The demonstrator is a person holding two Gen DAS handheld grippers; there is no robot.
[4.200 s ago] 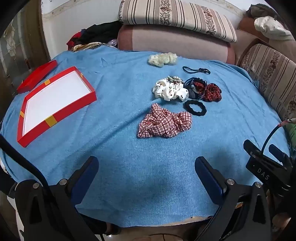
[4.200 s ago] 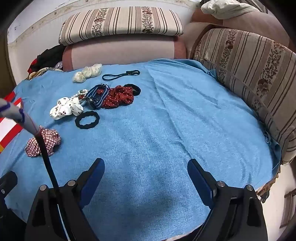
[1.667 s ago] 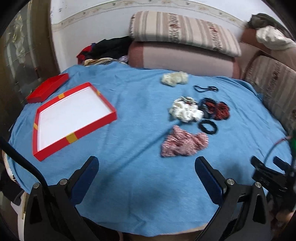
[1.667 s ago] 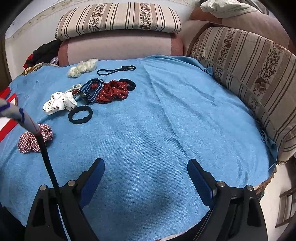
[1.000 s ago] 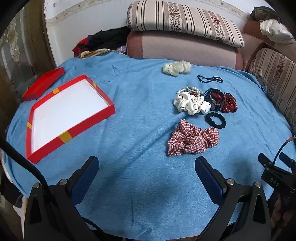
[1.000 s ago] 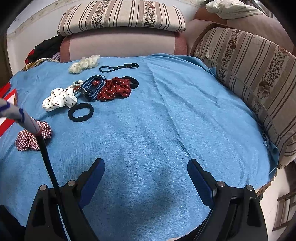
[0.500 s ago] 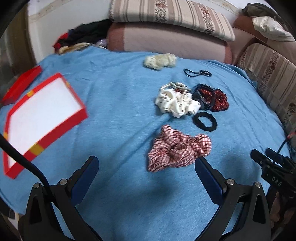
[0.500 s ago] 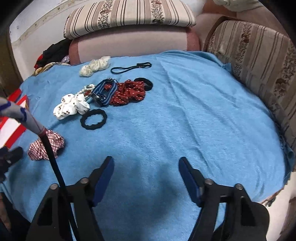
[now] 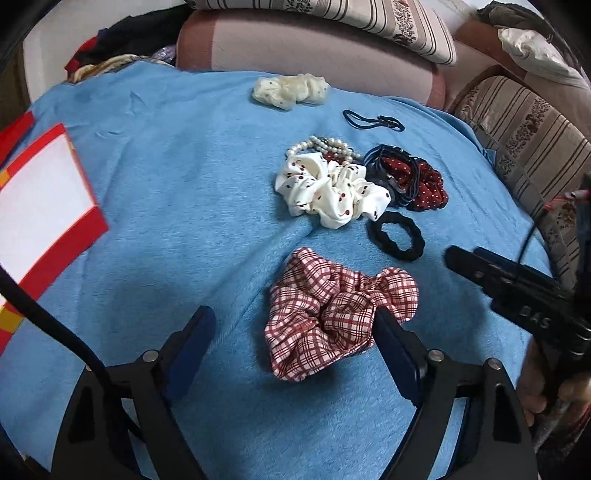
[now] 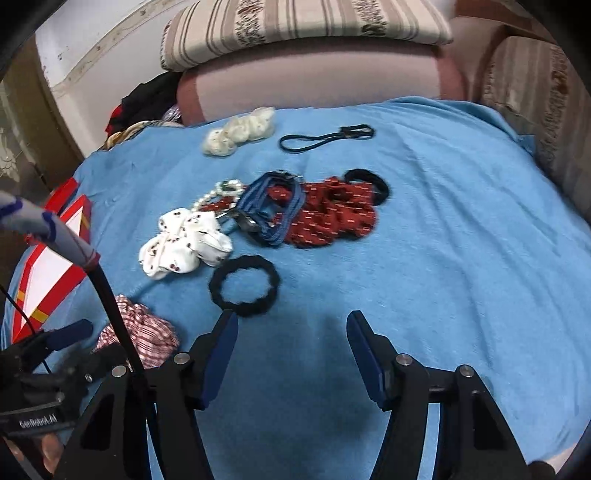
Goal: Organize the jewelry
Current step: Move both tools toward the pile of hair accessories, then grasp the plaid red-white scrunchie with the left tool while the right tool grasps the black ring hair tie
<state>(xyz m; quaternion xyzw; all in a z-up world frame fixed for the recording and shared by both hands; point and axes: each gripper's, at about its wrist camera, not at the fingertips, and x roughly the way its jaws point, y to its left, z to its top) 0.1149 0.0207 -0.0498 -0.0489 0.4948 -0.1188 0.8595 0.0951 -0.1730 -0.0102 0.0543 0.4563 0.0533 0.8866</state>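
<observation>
Blue terry cloth [image 9: 177, 192] covers the table, with striped sofa cushions [image 10: 303, 26] along the top of both frames. Your left gripper [image 9: 295, 332] is spread wide, its right finger touching the red-and-white plaid fabric scrunchie [image 9: 332, 314] at lower centre. Your right gripper [image 10: 290, 332] is also released, holding nothing, its left finger just beside the black ring-shaped hair tie [image 10: 243, 291]. Higher up lie the white cherry-print scrunchie [image 9: 328, 192] and the red dotted scrunchie [image 9: 421, 181]. At left edge sits the red-rimmed white tray [image 9: 99, 225].
</observation>
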